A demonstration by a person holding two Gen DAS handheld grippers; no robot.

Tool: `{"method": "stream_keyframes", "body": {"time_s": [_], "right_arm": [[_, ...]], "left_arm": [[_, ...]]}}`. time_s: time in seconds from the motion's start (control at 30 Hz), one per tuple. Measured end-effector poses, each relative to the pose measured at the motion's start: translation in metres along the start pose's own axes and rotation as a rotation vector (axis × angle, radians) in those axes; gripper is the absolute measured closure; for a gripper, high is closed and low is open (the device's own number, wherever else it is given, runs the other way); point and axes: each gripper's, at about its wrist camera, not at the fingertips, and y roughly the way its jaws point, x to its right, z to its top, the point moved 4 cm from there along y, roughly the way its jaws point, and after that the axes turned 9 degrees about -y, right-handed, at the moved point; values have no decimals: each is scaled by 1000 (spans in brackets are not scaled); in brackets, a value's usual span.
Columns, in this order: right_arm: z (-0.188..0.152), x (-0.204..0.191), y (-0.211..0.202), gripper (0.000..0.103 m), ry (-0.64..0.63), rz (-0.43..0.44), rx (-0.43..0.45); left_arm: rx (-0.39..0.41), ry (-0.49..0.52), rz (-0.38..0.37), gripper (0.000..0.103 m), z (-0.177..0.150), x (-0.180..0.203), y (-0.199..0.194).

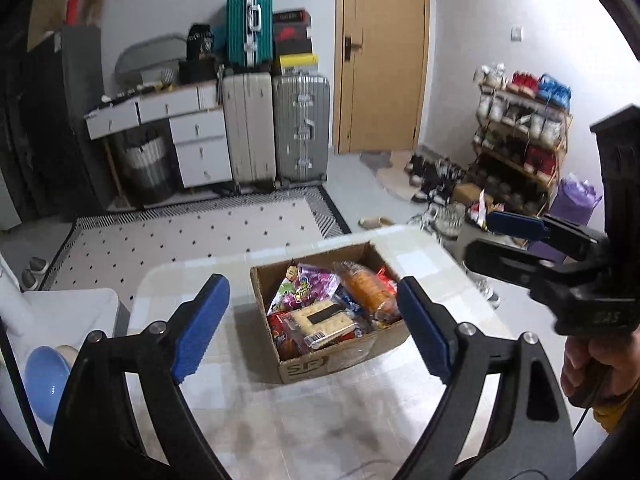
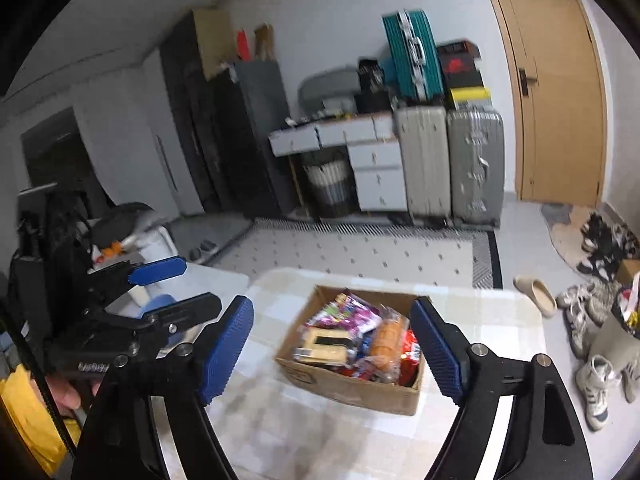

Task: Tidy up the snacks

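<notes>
An open cardboard box [image 1: 340,364] stands on the pale checked table [image 1: 280,420], packed with snacks: a cracker pack [image 1: 320,320] on top, a purple bag [image 1: 308,288] and an orange pack [image 1: 368,292]. My left gripper [image 1: 311,286] hovers above and short of the box, open, with nothing between its blue pads. My right gripper [image 2: 332,306] is also open and empty, raised over the box [image 2: 360,384] from the other side. Each gripper shows in the other's view: the right gripper [image 1: 480,236] at the right edge, the left gripper [image 2: 200,284] at the left edge.
A blue bowl [image 1: 42,376] and a white seat [image 1: 60,312] sit left of the table. Shoes [image 2: 592,380] and a bin [image 2: 616,336] crowd the floor on the right. Suitcases [image 1: 276,128], a white desk [image 1: 176,112] and a shoe rack [image 1: 520,132] line the far wall.
</notes>
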Motion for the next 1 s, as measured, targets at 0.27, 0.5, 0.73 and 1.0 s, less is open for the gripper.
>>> {"method": "stream_keyframes", "body": {"time_s": [0.27,0.5,0.73,1.0], "right_arm": [[-1,-27,-93,12,-23,2,145],[-27,-27,-159,7,-23,-33,232],[-78,-22,-197,6,-34,-57,272],[-133,-17,-186,6,-29,-23,268]], "left_arm": [[186,-6,2,0,-4,-2,-122],[315,18,12,0,-29,2,-210],[340,10,63,0,-74,-14,-263],[343,-86,98,0,-124,-54,-260]]}}
